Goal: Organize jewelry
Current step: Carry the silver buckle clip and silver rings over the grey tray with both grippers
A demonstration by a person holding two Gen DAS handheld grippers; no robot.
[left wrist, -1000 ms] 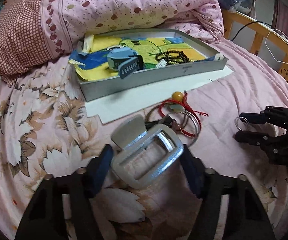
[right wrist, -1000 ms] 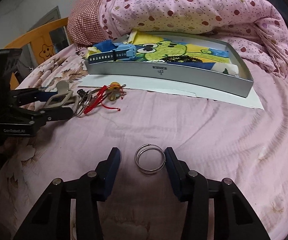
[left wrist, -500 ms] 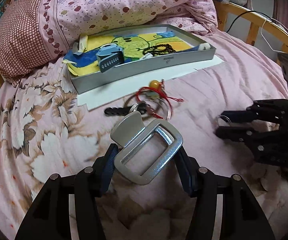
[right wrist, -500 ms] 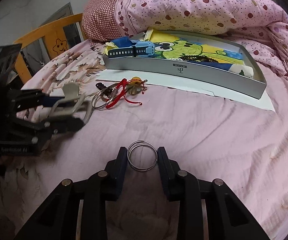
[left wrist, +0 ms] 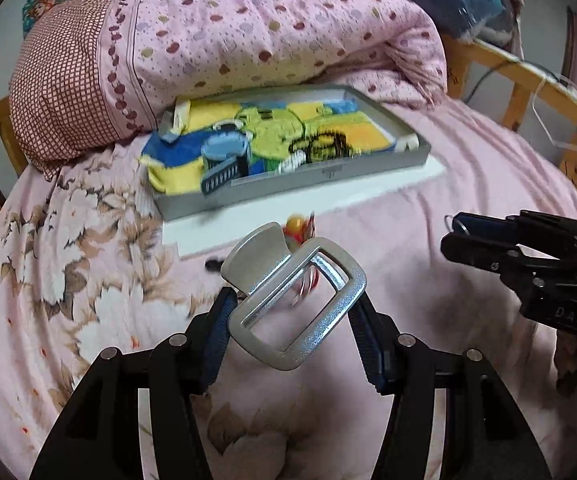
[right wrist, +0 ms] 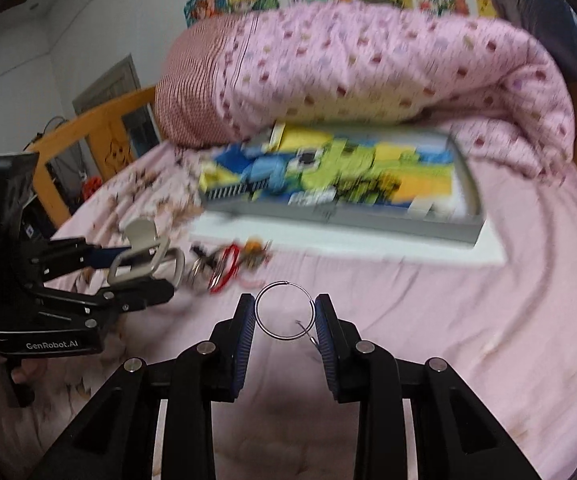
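Note:
My left gripper (left wrist: 293,308) is shut on a silver metal buckle (left wrist: 330,328), holding it tilted above the flowered sheet. From the right wrist view the same buckle (right wrist: 144,236) sits in the left gripper (right wrist: 148,270) at the left. My right gripper (right wrist: 284,312) is shut on a thin silver hoop (right wrist: 284,338), lifted off the pink sheet. It shows in the left wrist view as the right gripper (left wrist: 452,232) at the right. A grey tray (left wrist: 328,170) lined with a cartoon cloth holds a blue watch (left wrist: 224,156) and a black bead bracelet (left wrist: 324,144).
A tangle of rings and a red cord bracelet with an orange bead (right wrist: 232,258) lies in front of the tray (right wrist: 368,222). A white board (left wrist: 368,196) lies under the tray. A rolled pink quilt (left wrist: 268,40) lies behind it. Wooden bed rails (right wrist: 100,120) run along both sides.
The right jaws closed on the hoop and lifted it off the sheet. The left gripper rose with the buckle. Both views are now higher and blurred.

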